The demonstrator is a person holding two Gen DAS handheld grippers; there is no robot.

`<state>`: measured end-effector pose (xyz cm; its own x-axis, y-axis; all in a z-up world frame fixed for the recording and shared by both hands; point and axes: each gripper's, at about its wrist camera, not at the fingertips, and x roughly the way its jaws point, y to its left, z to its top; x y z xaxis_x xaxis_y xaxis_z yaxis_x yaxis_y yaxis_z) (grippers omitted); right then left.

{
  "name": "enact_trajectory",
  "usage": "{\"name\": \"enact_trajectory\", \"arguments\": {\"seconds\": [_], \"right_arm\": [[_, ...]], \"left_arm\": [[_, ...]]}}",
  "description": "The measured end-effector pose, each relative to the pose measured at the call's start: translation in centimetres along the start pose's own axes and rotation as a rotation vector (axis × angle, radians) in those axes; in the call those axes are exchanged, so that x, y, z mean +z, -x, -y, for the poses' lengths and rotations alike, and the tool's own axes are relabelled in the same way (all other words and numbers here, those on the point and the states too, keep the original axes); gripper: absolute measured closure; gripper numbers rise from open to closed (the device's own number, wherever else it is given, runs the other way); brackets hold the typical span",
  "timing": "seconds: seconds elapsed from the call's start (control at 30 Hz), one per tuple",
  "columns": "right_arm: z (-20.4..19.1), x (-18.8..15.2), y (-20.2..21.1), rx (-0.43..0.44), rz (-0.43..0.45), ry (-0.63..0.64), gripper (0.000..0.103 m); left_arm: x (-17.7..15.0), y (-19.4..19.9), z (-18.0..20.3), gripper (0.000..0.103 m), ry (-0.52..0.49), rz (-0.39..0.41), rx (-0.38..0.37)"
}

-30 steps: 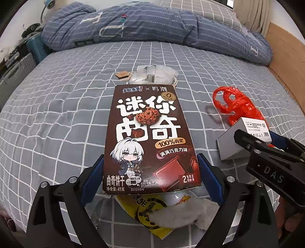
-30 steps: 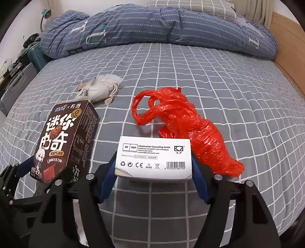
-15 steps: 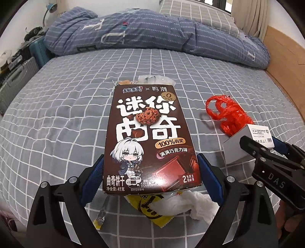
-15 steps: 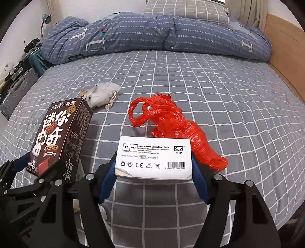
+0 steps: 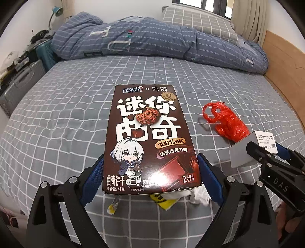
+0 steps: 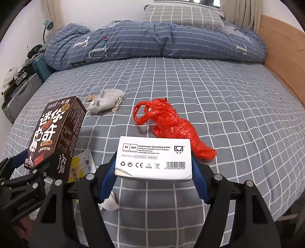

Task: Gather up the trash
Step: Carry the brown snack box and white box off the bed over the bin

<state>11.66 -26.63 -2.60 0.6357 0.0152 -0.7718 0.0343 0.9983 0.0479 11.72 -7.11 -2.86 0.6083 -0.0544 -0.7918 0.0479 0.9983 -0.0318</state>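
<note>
My left gripper (image 5: 150,177) is shut on a brown cookie box (image 5: 150,137) and holds it above the bed; the box also shows in the right wrist view (image 6: 55,137). My right gripper (image 6: 153,171) is shut on a white carton box (image 6: 154,158), seen at the right edge of the left wrist view (image 5: 253,146). A red plastic bag (image 6: 169,126) lies on the sheet beyond the white box. A yellow wrapper (image 5: 164,200), a white crumpled tissue (image 5: 198,195) and a small clear wrapper (image 5: 113,205) lie under the cookie box. A whitish drawstring pouch (image 6: 104,101) lies farther back.
The bed has a grey checked sheet (image 6: 228,99). A rolled blue quilt (image 6: 152,42) and a pillow (image 6: 183,15) lie at the far end. A wooden bed frame (image 6: 284,53) runs along the right. Suitcases (image 5: 21,82) stand left of the bed.
Both grippers have risen and drawn back with their boxes, so the bed looks farther away. The red bag and the scraps stay on the sheet.
</note>
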Motion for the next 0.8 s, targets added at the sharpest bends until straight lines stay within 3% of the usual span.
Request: {"name": "enact_trajectory", "arguments": {"seconds": [0.8], "right_arm": [[-1.0,-4.6,8.6,0.015,0.037,-0.004,0.036]], "left_arm": [[-3.8,9.0,-1.2,0.013,0.043,0.039,-0.002]]}}
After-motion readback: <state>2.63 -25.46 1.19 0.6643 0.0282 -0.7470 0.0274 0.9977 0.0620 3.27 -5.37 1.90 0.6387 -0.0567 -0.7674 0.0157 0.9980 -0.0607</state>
